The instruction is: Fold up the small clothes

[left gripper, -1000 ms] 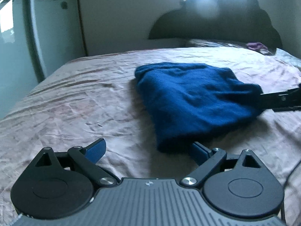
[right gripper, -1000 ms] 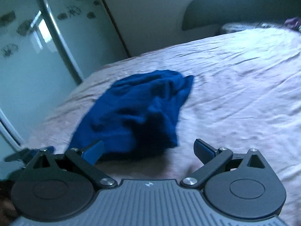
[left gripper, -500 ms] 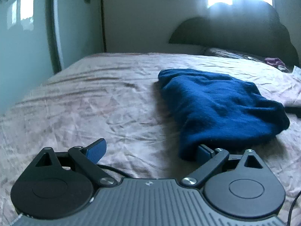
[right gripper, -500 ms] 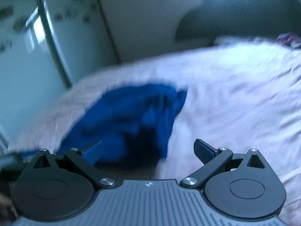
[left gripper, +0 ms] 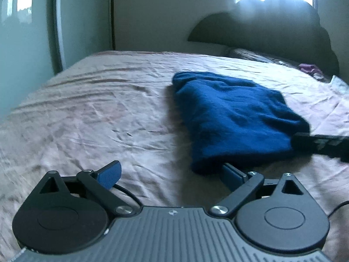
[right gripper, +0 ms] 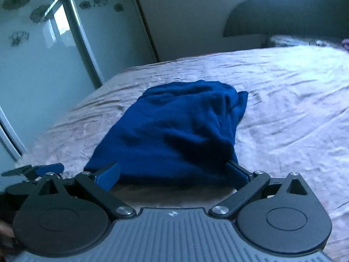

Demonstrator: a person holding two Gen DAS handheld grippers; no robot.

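A dark blue folded garment (left gripper: 233, 118) lies on the pink bedsheet (left gripper: 91, 118); it also shows in the right wrist view (right gripper: 174, 133). My left gripper (left gripper: 172, 172) is open, its right finger tip under the garment's near corner. My right gripper (right gripper: 174, 172) is open at the garment's near edge, its right finger tucked against the cloth. The right gripper shows as a dark bar (left gripper: 322, 144) at the garment's right side in the left wrist view. The left gripper (right gripper: 41, 170) shows at far left in the right wrist view.
The bed's dark headboard (left gripper: 272, 30) stands at the back with a pillow (left gripper: 261, 57) and a purple item (left gripper: 309, 67). A mirrored wardrobe door (right gripper: 43, 50) runs along the left side of the bed.
Both grippers moved in closer to the garment's near edge. The right gripper swung so the garment is now centred between its fingers.
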